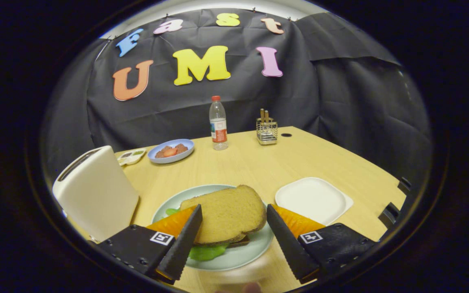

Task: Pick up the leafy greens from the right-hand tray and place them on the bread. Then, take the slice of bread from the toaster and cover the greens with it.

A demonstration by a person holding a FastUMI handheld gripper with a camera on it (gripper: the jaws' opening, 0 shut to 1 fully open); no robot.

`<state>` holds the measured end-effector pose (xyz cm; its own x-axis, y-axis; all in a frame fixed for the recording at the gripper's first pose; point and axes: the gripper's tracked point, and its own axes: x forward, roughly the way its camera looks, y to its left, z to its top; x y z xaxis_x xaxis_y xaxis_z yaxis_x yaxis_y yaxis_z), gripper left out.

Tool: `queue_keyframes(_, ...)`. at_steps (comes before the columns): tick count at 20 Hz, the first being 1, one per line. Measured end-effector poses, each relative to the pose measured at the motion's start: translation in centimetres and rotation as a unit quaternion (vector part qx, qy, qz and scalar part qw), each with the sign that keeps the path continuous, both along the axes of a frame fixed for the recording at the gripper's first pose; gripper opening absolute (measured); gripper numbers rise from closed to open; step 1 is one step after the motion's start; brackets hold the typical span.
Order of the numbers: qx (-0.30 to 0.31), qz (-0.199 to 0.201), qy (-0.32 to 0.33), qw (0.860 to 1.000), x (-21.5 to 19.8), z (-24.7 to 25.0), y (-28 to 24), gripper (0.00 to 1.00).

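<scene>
Bread (228,211) slice lies on top of the greens (206,252), stacked on a plate (238,256) right between the fingers. Greens poke out under the slice at the near edge and a bit at the left-finger side. A darker layer sits under the top slice, probably the lower bread, hard to tell. Gripper (233,215) is spread wide, fingers flanking the slice on either side; looks like they're just clear of it, not pinching anything. Toaster (94,191) stands just left of the left finger, slot on top. White tray (314,199) sits just ahead of the right finger, beside the plate. Well beyond the fingers: blue dish (171,150) with reddish food, bottle (218,124), wire holder (267,130), small packet (132,156) behind the toaster. All on a wooden table (259,162).
</scene>
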<state>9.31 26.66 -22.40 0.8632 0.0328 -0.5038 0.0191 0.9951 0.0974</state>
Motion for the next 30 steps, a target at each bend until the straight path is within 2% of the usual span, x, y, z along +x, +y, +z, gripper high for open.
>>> queue_keyframes(4, -0.007, 0.004, -0.01, 1.0, -0.3, 0.9, -1.2, 0.96)
queue_keyframes(9, -0.003, 0.026, -0.074, 0.997, -1.0, 5.0, -1.6, 0.96)
queue_keyframes(17, -0.015, 0.069, -0.188, 0.98, -3.6, 13.8, -4.4, 0.96)
queue_keyframes(22, -0.018, 0.07, -0.224, 0.972, -5.3, 17.5, -7.8, 0.96)
queue_keyframes(30, -0.05, 0.04, -0.29, 0.955, -8.3, 22.7, -15.5, 0.96)
